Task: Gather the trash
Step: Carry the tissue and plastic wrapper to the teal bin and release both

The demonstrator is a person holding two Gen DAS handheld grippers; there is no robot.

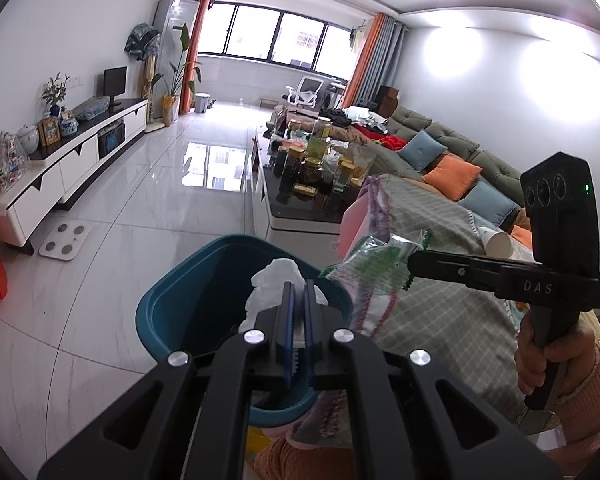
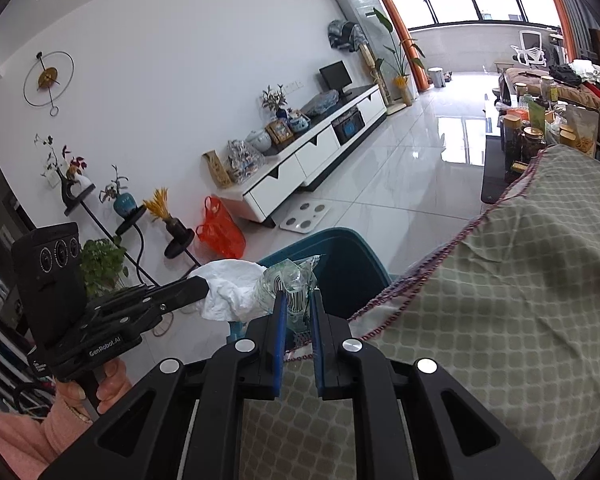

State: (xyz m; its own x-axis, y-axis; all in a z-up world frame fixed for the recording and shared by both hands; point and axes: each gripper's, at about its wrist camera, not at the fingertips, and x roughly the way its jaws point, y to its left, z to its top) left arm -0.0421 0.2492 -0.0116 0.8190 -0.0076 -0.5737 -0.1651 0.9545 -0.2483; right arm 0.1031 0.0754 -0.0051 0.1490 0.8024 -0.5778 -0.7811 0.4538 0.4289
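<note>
- Drop-off step, judging by both loads held above the teal bin [image 1: 172, 304].
- Left claw [image 1: 298, 292] clenched on crumpled white tissue [image 1: 278, 276], over bin mouth.
- Right claw [image 2: 298, 300] clamped on clear plastic wrapper [image 2: 292, 280], near bin rim beside checked cloth-covered surface [image 2: 500, 280].
- Next: release both, likely tissue first.

Bright daylight from the window [image 1: 274, 38], glare on floor tiles [image 1: 216, 160] (blown-out), fisheye-curved edges, sharp focus
</note>
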